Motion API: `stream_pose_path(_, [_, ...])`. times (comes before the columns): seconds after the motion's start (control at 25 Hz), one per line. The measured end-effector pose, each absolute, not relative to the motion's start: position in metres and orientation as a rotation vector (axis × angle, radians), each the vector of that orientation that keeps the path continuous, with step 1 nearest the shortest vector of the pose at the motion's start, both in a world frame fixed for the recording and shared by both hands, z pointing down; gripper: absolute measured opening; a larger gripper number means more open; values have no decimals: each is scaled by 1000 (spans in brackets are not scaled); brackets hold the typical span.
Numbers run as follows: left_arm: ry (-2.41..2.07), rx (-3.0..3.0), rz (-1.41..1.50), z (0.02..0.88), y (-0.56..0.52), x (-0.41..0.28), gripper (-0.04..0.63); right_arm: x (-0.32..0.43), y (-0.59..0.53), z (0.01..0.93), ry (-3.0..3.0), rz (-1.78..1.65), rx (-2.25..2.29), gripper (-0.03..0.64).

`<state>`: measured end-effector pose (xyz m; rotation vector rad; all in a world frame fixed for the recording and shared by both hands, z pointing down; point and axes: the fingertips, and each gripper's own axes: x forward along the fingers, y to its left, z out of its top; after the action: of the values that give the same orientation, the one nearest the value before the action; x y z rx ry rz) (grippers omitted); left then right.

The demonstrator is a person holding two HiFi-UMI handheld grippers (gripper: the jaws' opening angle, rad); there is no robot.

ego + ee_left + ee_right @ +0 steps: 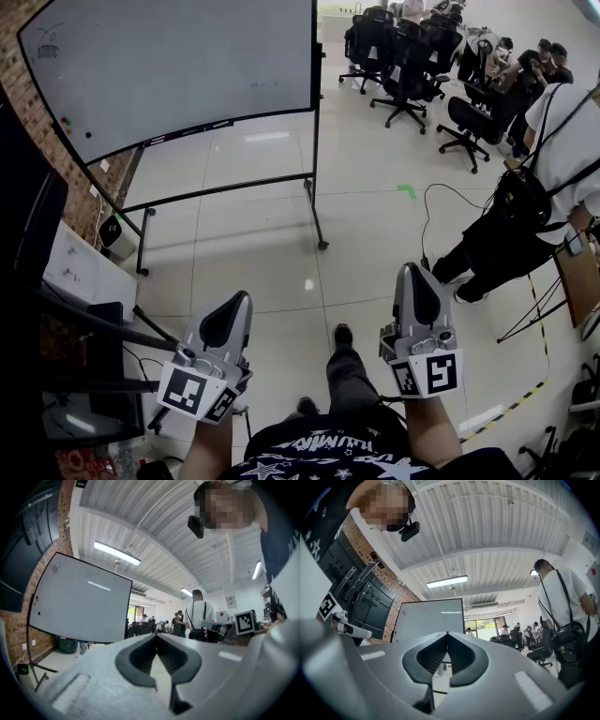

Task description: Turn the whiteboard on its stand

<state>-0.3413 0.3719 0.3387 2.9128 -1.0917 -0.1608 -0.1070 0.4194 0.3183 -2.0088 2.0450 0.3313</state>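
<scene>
One whiteboard [178, 66] fills the upper left of the head view. Its face is blank apart from faint marks and a few magnets [66, 123] near its left edge, and a pen tray [192, 131] runs along its lower edge. It hangs in a dark wheeled stand [315, 178] whose feet rest on the pale tiled floor [262, 272], near the brick wall [9, 52] at the left. A frame on castors suggests the board is meant to be swung by a push at an edge.

Both grippers sit low in the frame, close to the wearer's body and well apart from the board. The left gripper [240, 298], at lower left, has its jaws together with nothing between them. The right gripper [412, 268], right of centre, is likewise closed and empty. Each points toward the board, which shows beyond the jaw tips in both gripper views. Closed tips suit pushing a frame rather than clamping it, so the approach seems not yet begun.

A bystander [562, 141] in a white shirt stands at the right edge. Office chairs [403, 66] crowd the upper right and look clear of the board's swing.
</scene>
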Motion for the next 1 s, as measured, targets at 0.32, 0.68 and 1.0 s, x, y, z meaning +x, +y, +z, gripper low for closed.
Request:
stream_pose_path(0.32, [-1246, 2876, -101, 349, 285, -320, 5, -61, 311, 339, 2078, 282, -1938, 8])
stream_pose_path(0.68, [-1323, 2897, -144, 337, 156, -250, 5, 13, 165, 334, 2150, 275, -1840, 8])
stream_pose_path(1.0, [-1268, 2989, -123, 336, 110, -207, 5, 5, 86, 324, 2377, 289, -1624, 8])
